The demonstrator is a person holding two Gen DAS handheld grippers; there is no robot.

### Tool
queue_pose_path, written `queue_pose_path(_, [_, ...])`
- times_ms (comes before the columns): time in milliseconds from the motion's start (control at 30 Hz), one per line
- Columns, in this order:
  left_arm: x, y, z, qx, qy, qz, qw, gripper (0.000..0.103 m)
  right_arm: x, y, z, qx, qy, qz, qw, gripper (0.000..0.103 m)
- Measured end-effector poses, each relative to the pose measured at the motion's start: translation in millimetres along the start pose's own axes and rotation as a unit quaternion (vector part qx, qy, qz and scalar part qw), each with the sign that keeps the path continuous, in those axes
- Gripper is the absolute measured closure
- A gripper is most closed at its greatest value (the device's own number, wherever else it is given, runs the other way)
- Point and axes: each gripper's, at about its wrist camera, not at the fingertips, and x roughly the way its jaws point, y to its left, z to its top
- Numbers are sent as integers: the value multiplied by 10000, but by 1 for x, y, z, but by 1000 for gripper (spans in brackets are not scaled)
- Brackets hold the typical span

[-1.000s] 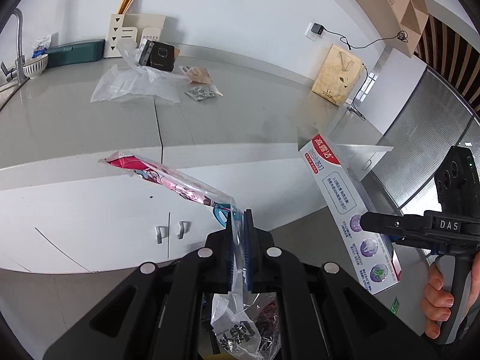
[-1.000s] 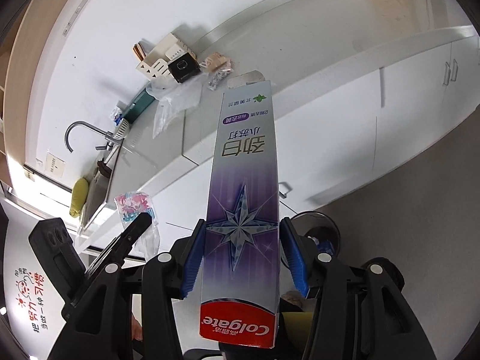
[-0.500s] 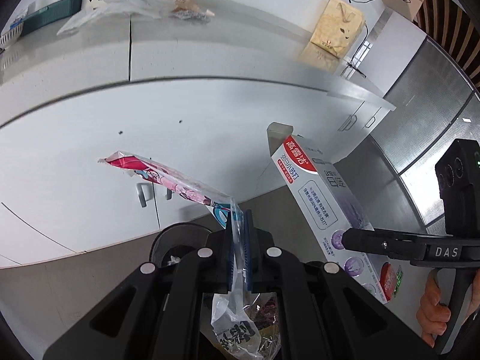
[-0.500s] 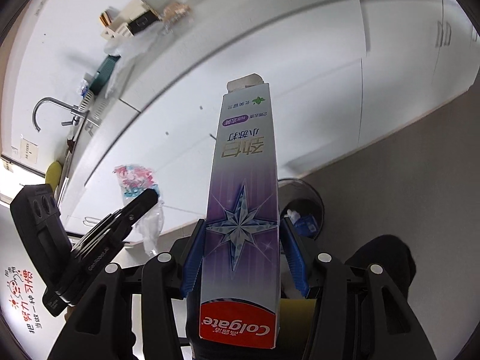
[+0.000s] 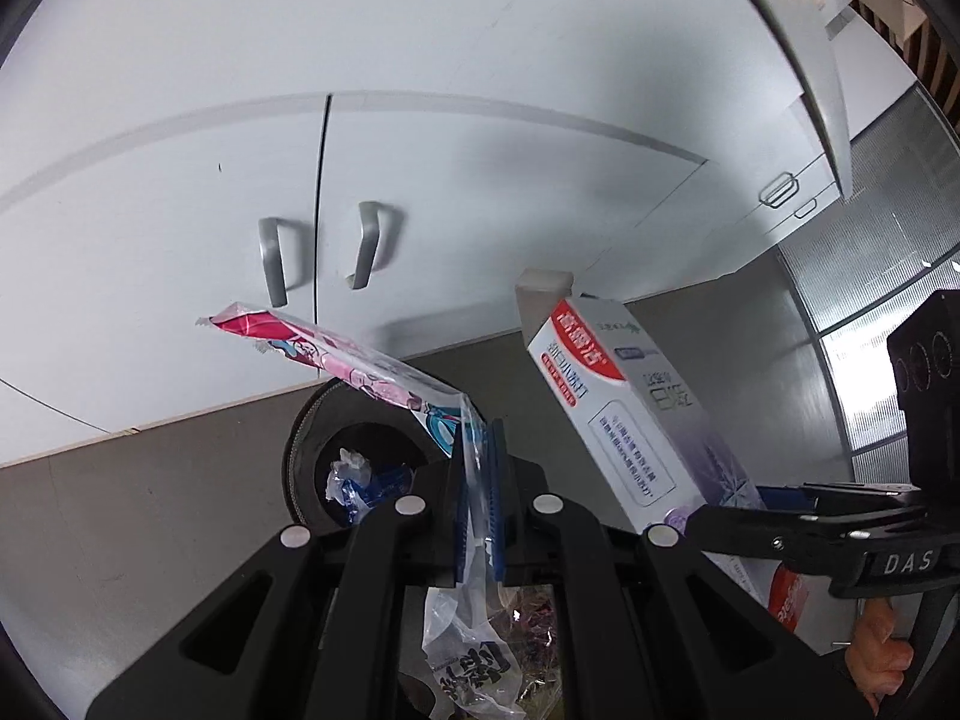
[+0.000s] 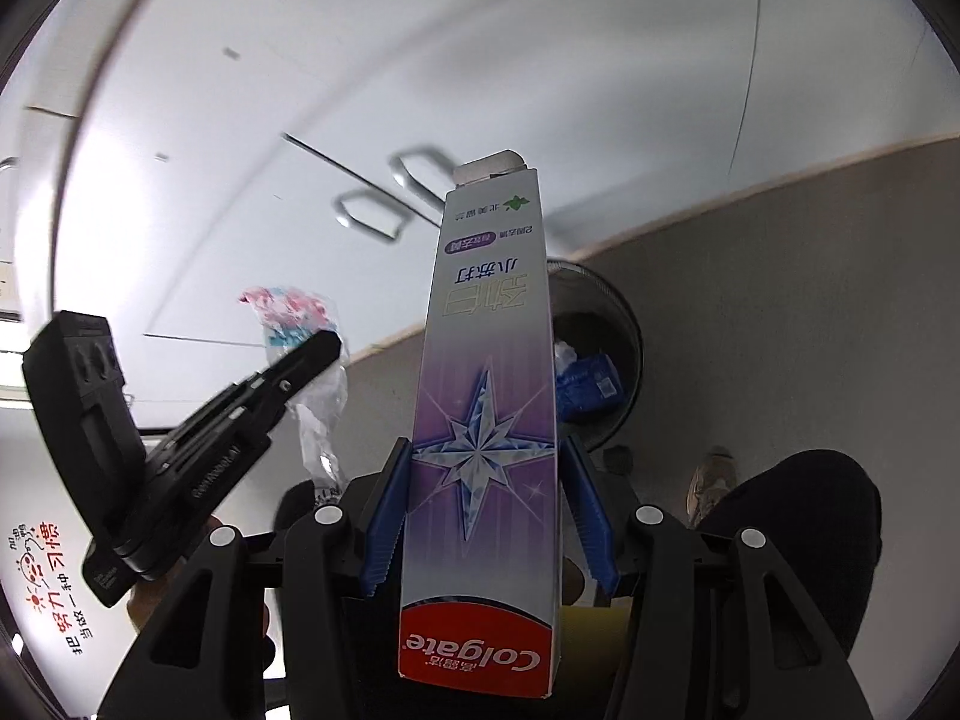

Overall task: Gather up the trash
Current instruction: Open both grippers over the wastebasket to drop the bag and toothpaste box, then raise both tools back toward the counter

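My left gripper is shut on a clear plastic wrapper printed in pink and blue, which sticks out up and to the left. Its crumpled tail hangs below the pads. My right gripper is shut on a long purple and white Colgate toothpaste box, gripped across its width. That box also shows at the right of the left wrist view. A round black trash bin stands on the floor below both grippers, with blue and clear trash inside.
White cabinet doors with metal handles rise just behind the bin. The grey floor spreads to the right. A person's dark trouser leg and shoe are at the lower right, near the bin.
Both grippers have sunk from counter height toward the floor and tipped downward. The counter top has left view and the trash bin has come into view below them. Both grips are unchanged.
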Motion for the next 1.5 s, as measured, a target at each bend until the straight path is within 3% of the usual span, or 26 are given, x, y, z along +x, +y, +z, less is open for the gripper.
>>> queue_pose_path(267, [86, 43, 1, -364, 434, 51, 9984, 97, 107, -20, 22, 21, 866, -74, 9962, 50])
queue_pose_path(533, [172, 80, -11, -815, 1090, 40, 9907, 96, 194, -47, 42, 196, 1573, -499, 9861, 50])
queue_pose_path(867, [216, 106, -18, -1174, 1470, 40, 9821, 94, 238, -59, 41, 333, 1963, -711, 9774, 48])
queue_pose_path(933, [219, 106, -12, -1232, 1454, 17, 9817, 83, 242, -63, 40, 355, 2067, -794, 9745, 48])
queue_pose_path(1100, [221, 111, -15, -1344, 1439, -42, 9804, 69, 244, -66, 37, 312, 2007, -952, 9745, 29])
queue_pose_path(1233, [219, 114, -16, -1592, 1286, -242, 9785, 18, 238, -62, 36, 265, 1989, -1016, 9744, 16])
queue_pose_path(1367, [217, 121, -18, -1860, 1204, -318, 9746, 4, 232, -59, 35, 119, 1846, -1127, 9763, 8])
queue_pose_path(1500, [219, 119, -19, -1942, 1264, -407, 9719, 4, 225, -55, 34, 104, 1770, -1148, 9774, 4])
